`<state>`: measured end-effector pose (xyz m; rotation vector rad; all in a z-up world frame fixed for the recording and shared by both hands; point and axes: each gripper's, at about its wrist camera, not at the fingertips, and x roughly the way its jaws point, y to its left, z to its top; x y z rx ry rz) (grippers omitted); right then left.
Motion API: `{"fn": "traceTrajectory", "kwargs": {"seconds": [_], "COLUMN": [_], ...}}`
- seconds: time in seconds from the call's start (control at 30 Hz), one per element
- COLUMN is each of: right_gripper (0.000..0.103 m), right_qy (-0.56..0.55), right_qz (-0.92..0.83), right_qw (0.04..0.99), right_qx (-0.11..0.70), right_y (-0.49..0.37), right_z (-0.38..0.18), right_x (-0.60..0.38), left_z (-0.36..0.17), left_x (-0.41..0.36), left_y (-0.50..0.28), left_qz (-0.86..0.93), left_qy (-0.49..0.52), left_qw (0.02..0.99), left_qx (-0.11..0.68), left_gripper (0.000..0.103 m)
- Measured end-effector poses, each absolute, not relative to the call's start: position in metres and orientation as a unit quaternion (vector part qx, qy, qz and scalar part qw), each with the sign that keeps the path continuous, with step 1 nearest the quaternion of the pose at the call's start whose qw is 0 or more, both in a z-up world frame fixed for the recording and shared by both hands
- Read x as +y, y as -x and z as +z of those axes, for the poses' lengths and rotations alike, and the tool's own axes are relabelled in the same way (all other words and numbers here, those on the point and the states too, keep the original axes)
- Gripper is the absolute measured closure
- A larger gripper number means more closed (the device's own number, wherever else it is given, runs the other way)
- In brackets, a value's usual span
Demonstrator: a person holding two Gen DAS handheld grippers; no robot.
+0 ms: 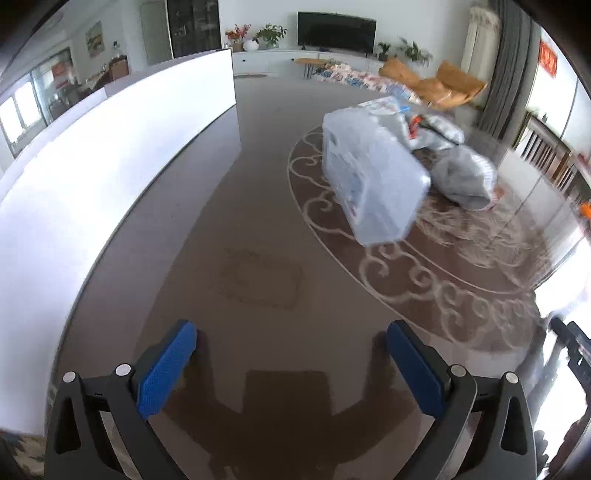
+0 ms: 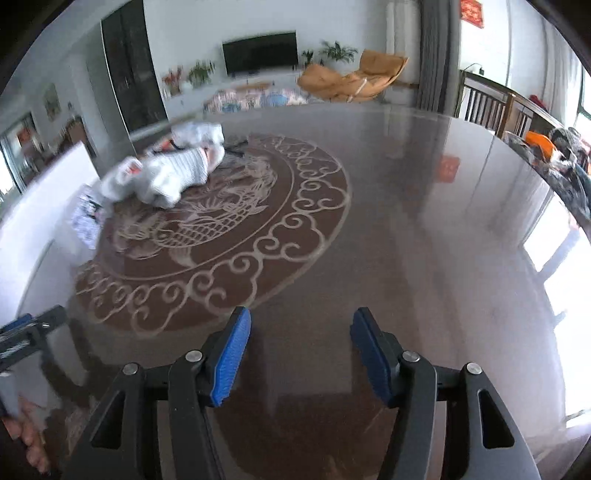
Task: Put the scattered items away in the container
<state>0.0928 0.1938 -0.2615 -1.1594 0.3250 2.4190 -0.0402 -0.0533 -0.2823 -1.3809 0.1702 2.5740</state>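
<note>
Several plastic-wrapped packages lie on the round brown table. In the left wrist view a large clear package (image 1: pixel 373 177) lies ahead to the right, with a grey bag (image 1: pixel 463 177) and another bag (image 1: pixel 436 129) behind it. In the right wrist view the same pile (image 2: pixel 170 173) lies far left. A white container wall (image 1: pixel 122 147) stands along the left; it also shows in the right wrist view (image 2: pixel 40 206). My left gripper (image 1: pixel 291 338) is open and empty over bare table. My right gripper (image 2: pixel 301 325) is open and empty, well apart from the pile.
The table (image 2: pixel 406 221) has a pale dragon medallion (image 2: pixel 221 221) in its middle. Dark and orange items (image 2: pixel 554 155) sit at its far right edge. Beyond are a TV (image 1: pixel 336 31), plants, an orange chair (image 1: pixel 436 83) and wooden chairs (image 2: pixel 487 103).
</note>
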Motion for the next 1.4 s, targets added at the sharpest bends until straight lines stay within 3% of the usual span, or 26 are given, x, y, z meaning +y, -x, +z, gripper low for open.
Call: {"fn": "traceTrajectory", "kwargs": {"seconds": [0.2, 1.4], "right_gripper": [0.024, 0.024], "right_qy": [0.429, 0.43], "right_qz": [0.867, 0.868], "right_qw": [0.228, 0.226], "right_qx": [0.109, 0.107], "right_y": [-0.049, -0.047], "right_z": [-0.263, -0.265], "right_x": [0.209, 0.21], "left_z": [-0.294, -0.28], "left_x": [-0.044, -0.047], "left_y": [0.066, 0.06], "left_qz": [0.876, 0.877], "left_qy": [0.463, 0.459], "left_qw": [0.121, 0.127], "left_qx": [0.063, 0.063], "left_gripper": [0.0, 0.0]}}
